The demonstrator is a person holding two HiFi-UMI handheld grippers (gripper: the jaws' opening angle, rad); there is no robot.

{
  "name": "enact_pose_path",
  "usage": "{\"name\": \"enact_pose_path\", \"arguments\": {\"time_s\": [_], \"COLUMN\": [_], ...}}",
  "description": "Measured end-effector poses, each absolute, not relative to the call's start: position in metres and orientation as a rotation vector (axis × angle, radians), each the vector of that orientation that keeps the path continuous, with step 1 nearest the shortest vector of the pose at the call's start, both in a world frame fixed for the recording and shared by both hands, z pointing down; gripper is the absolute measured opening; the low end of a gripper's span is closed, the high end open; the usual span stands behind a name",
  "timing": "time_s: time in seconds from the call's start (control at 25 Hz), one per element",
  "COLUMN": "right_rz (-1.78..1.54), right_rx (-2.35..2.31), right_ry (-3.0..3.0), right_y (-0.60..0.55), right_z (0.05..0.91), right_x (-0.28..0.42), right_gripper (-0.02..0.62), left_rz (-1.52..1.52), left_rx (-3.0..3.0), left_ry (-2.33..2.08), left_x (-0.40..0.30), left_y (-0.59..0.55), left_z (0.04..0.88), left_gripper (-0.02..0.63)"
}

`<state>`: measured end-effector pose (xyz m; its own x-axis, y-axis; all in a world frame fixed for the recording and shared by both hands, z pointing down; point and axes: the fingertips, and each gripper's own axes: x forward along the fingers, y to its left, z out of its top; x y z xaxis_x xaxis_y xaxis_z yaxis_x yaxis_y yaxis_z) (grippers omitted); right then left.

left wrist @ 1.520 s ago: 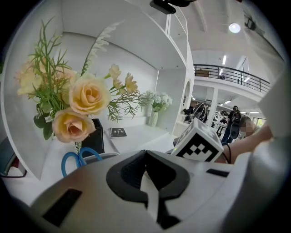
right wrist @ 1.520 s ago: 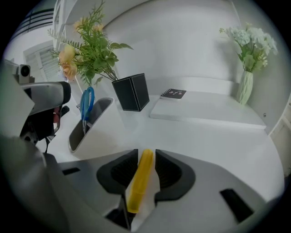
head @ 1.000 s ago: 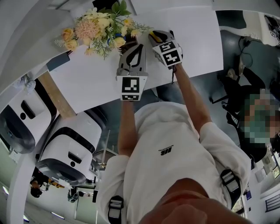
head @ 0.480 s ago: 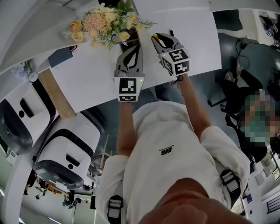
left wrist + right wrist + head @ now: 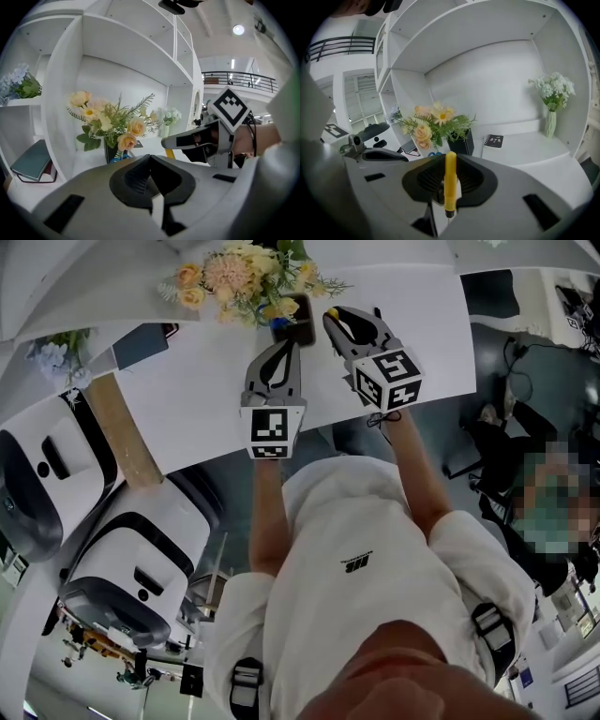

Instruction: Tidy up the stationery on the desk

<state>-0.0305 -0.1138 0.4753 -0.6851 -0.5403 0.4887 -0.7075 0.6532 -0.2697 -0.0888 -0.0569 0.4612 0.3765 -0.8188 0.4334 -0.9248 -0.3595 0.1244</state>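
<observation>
- Reaching forward over the desk (image 5: 187,399), both arms extend side by side.
- The right gripper (image 5: 450,158), jaws just closing, clamps an upright yellow pen (image 5: 450,180).
- The left gripper (image 5: 150,158) is empty, jaws together.

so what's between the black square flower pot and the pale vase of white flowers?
A small black spiral notebook, lying flat on the white surface; the right gripper view shows it.

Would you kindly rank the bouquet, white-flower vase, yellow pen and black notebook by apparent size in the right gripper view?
1. bouquet
2. white-flower vase
3. yellow pen, unsure: it sits nearest the camera
4. black notebook
</observation>
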Motion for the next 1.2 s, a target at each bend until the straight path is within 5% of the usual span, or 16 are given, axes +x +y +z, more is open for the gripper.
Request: {"name": "enact_pose_path", "arguments": {"time_s": [0.56,1.2], "right_rz": [0.614,0.632], "right_rx": [0.948,0.858], "right_ry": [-2.646,-2.541], "right_y": [-0.128,-0.120], "right_z": [0.444,0.501], "right_x": [-0.082,-0.106], "right_gripper": [0.055,0.078], "left_rz": [0.413,0.428], "left_rx": [2.249,2.234], "left_ry": [-1.593,-1.586], "left_x": [-0.122,-0.127], "left_y": [-0.052,-0.053], "left_z": [0.458,0.466], "left_gripper": [0.000,0.000]}}
